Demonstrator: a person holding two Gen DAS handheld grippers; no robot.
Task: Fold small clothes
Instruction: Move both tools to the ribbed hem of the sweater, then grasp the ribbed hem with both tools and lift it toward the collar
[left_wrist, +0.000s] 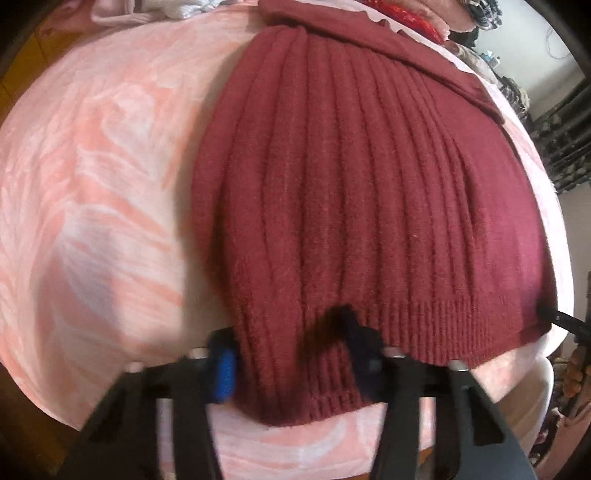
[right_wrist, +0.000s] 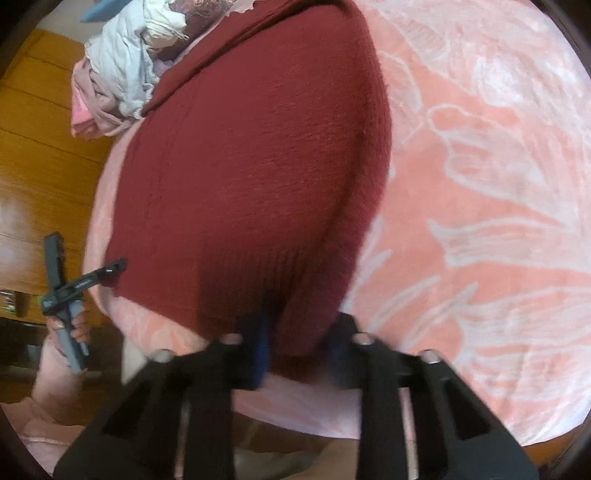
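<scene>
A dark red ribbed knit sweater (left_wrist: 351, 192) lies flat on a pink patterned blanket (left_wrist: 96, 177). My left gripper (left_wrist: 291, 358) straddles the sweater's near hem corner, its blue-padded fingers (left_wrist: 223, 369) on either side of the knit; the hem bunches between them. In the right wrist view the same sweater (right_wrist: 251, 177) fills the middle, and my right gripper (right_wrist: 299, 350) holds its other hem corner between its fingers. The left gripper also shows in the right wrist view (right_wrist: 107, 271) at the sweater's far hem corner. The right gripper's tip shows in the left wrist view (left_wrist: 561, 317).
A pile of other clothes (right_wrist: 122, 74), white and pale pink, lies at the blanket's far end. Wooden floor (right_wrist: 40, 140) lies beyond the blanket's left edge. More red and patterned garments (left_wrist: 424, 18) sit at the back. Dark furniture (left_wrist: 561, 140) stands to the right.
</scene>
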